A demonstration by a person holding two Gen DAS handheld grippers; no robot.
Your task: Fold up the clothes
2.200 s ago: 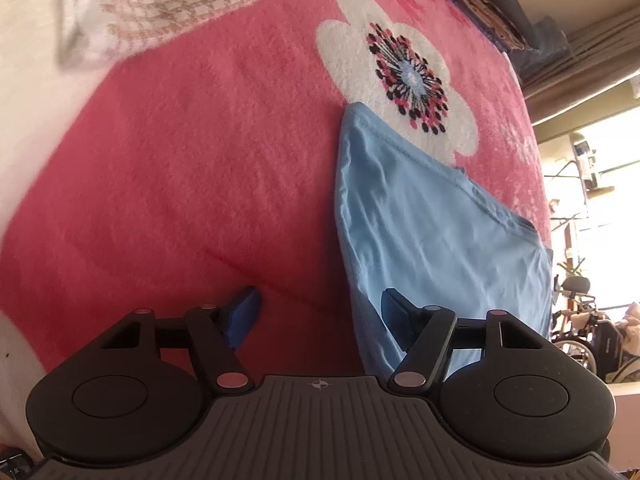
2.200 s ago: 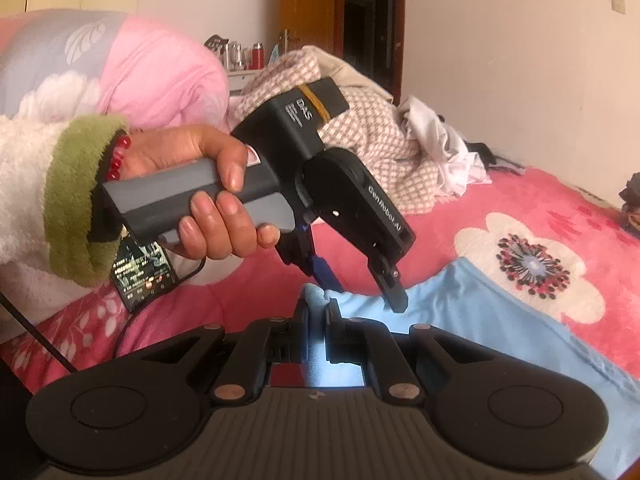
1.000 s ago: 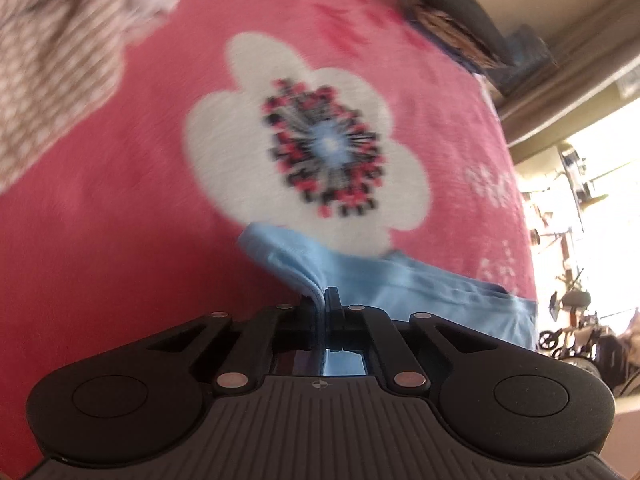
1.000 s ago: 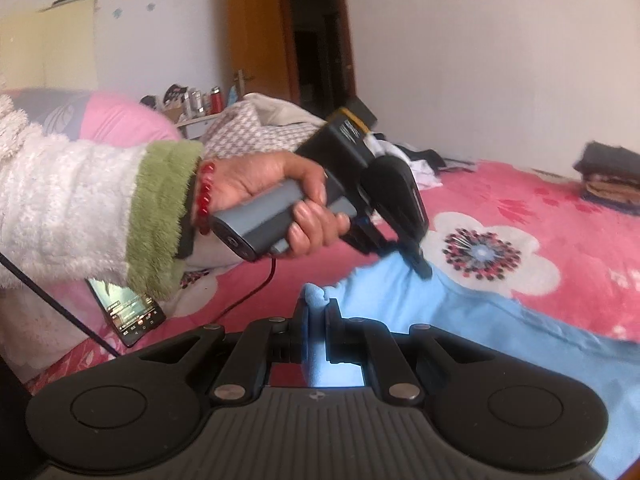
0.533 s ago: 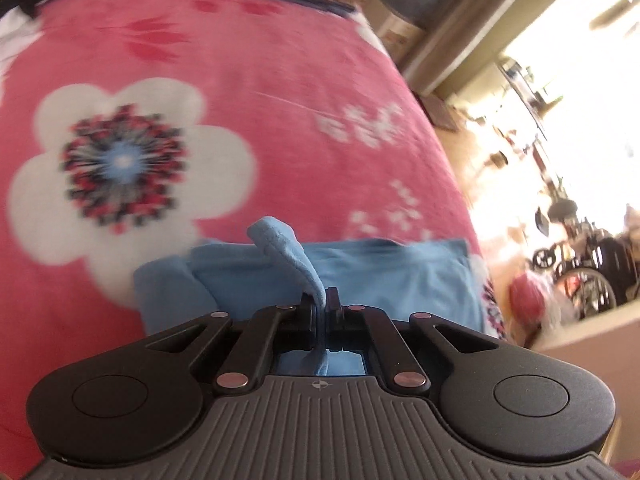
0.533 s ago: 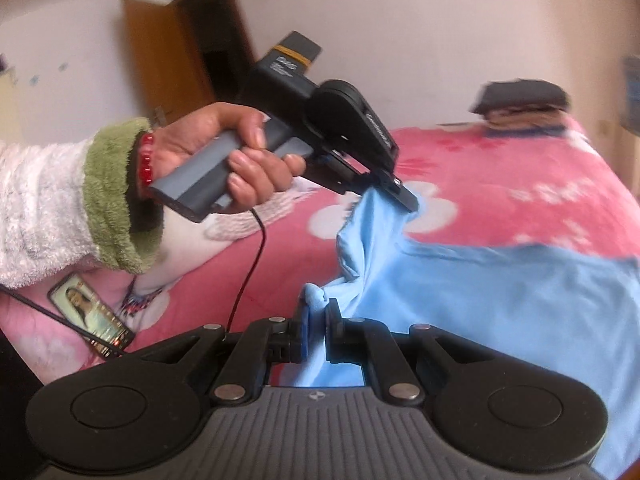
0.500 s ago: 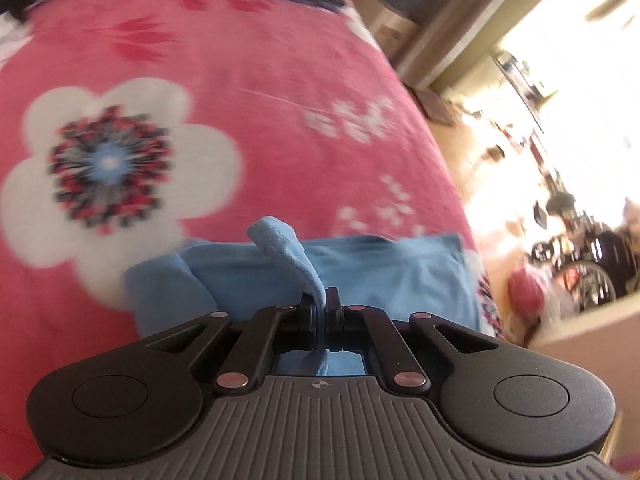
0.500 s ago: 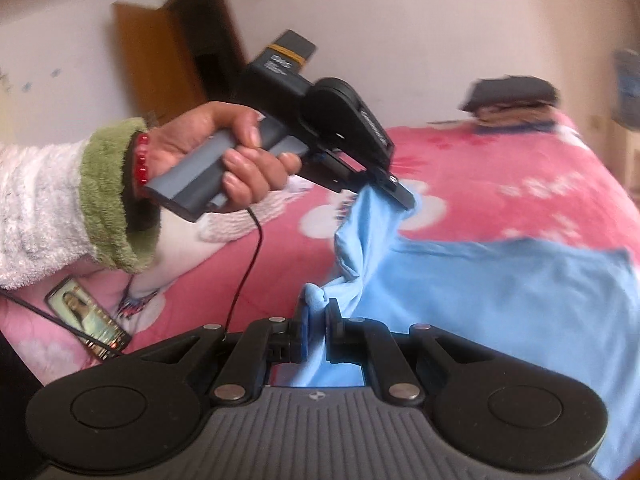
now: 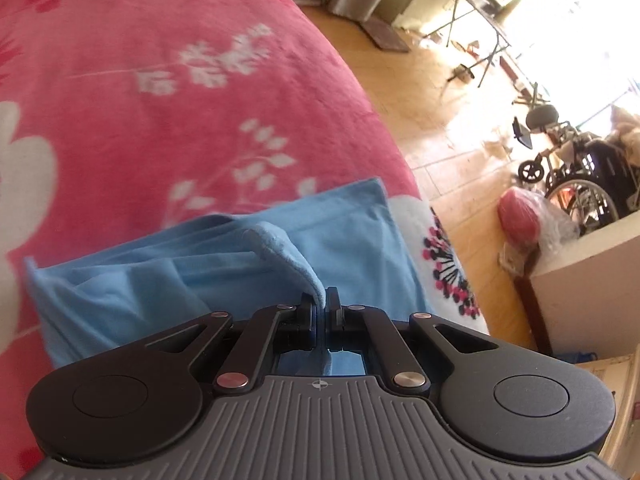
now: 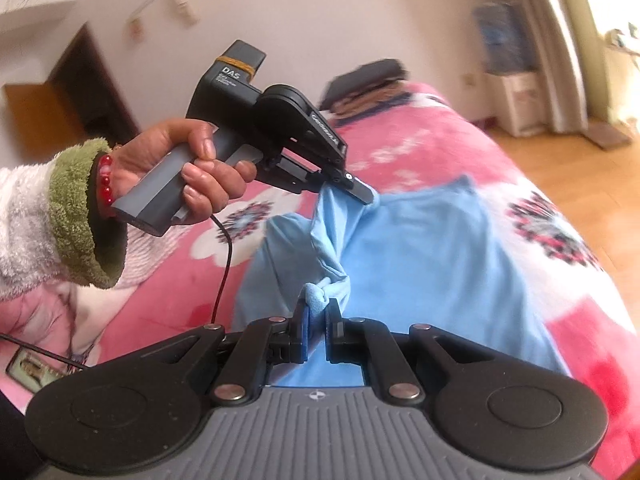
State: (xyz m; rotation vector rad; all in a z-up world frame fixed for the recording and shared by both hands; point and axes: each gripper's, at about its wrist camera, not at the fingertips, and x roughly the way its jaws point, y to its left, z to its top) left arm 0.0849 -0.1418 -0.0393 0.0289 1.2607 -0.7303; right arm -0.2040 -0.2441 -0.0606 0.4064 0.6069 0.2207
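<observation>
A light blue garment (image 9: pixel 208 256) lies on the pink flowered blanket (image 9: pixel 160 80), partly lifted and doubled over itself. My left gripper (image 9: pixel 320 300) is shut on one edge of the cloth, which rises in a fold to its pads. In the right wrist view the same garment (image 10: pixel 420 248) spreads toward the bed's right side. My right gripper (image 10: pixel 316 308) is shut on another bunched corner. The left gripper (image 10: pixel 362 194), held in a person's hand (image 10: pixel 192 168), pinches the cloth above the bed, and a band of fabric hangs between the two grips.
The bed edge (image 9: pixel 400 152) drops to a wooden floor at the right. A wheelchair (image 9: pixel 576 176) and a red bag (image 9: pixel 520 216) stand there. A stack of folded clothes (image 10: pixel 368 84) sits at the bed's far end. A phone (image 10: pixel 32 368) and a cable (image 10: pixel 224 264) lie at the left.
Both grippers have carried their corners of the blue garment across the bed toward its edge. The cloth now lies doubled over itself. Both stayed shut on it.
</observation>
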